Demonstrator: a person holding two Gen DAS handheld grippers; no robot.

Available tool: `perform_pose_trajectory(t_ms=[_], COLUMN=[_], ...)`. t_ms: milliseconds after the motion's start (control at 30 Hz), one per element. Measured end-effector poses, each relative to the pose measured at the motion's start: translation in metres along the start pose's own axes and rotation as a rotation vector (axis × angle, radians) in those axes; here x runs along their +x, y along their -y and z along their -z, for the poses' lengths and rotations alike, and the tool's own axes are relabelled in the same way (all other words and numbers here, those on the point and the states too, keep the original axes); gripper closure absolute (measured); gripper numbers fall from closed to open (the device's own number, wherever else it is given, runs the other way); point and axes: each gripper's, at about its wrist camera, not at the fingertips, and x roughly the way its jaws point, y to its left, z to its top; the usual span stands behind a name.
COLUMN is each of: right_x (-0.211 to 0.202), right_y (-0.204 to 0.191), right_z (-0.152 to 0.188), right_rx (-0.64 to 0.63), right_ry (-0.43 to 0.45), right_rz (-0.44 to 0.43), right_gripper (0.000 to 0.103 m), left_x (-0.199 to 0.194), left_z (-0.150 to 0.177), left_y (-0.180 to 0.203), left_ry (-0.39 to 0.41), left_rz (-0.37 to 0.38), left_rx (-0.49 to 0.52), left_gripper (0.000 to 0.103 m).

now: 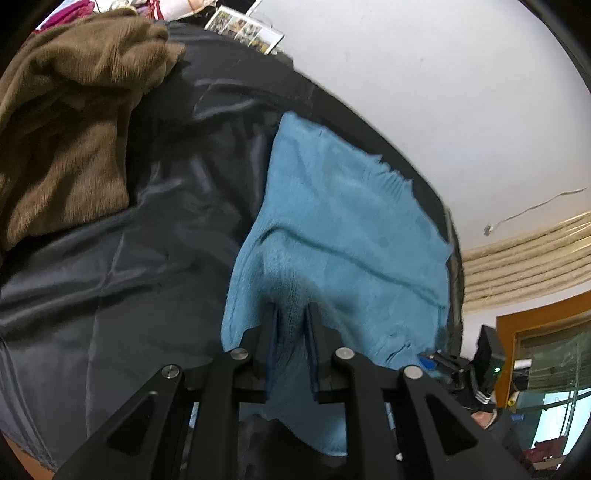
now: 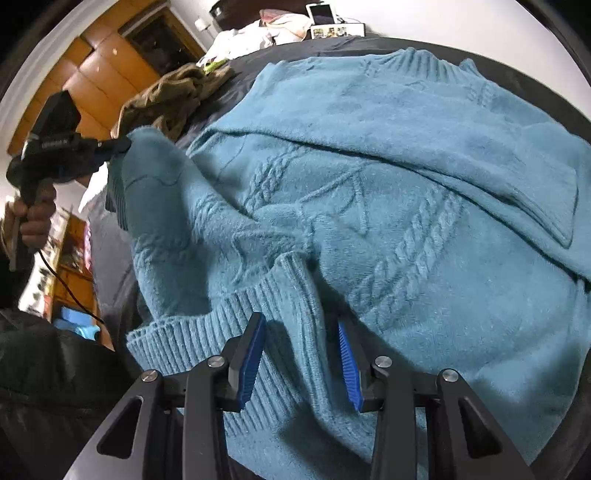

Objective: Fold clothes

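Left tongs (image 1: 291,314) pinch a raised fold of the blue sweater (image 1: 343,229), which lies spread on the dark sheet (image 1: 155,206) covering the surface, a brown garment (image 1: 74,110) heaped beyond them to the left. Right tongs (image 2: 301,339) straddle the sweater's ribbed hem (image 2: 236,317), blue pads (image 2: 253,358) partly apart, and whether they press it I cannot tell. Beyond are a white wall (image 1: 443,92), orange wooden cabinets (image 2: 96,70) and photo prints (image 1: 243,29) at the surface's far edge.
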Motion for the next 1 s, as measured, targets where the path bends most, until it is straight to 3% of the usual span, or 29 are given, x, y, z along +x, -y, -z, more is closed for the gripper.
perform_pose_trajectory(t_ms=[133,333,533,700,867,933,1000], right_x=[-0.005,-0.047,-0.090,-0.126,-0.155,-0.166,-0.169], right_y=[-0.006,0.006,0.018,0.032,0.058,0.074,0.089], right_z=[0.007,0.012,-0.006,-0.024,-0.043,-0.051,-0.057], right_rx=[-0.028,0.051,0.138,0.186,0.252,0.286,0.300], right_ry=[-0.016,0.094,0.257,0.388,0.502,0.531,0.510], right_rz=[0.043,0.137,0.258,0.353,0.482,0.519,0.471], right_gripper=[0.091,0.092,0.092,0.092,0.093,0.093,0.093], left_x=[0.023,0.030,0.016,0.002,0.010,0.014,0.020], left_z=[0.020,0.032,0.013,-0.020,-0.055,-0.064,-0.074], left_y=[-0.006,-0.009,0.011,0.024,0.020,0.020,0.029], left_ry=[-0.112,-0.162,-0.105,-0.033,-0.013,-0.006,-0.001], left_rz=[-0.026,-0.015,0.039,0.131,0.240,0.229,0.212], left_rx=[0.020,0.046,0.065,0.002,-0.159,-0.173,-0.149], left_gripper=[0.079,0.080,0.088,0.089,0.089,0.089,0.089])
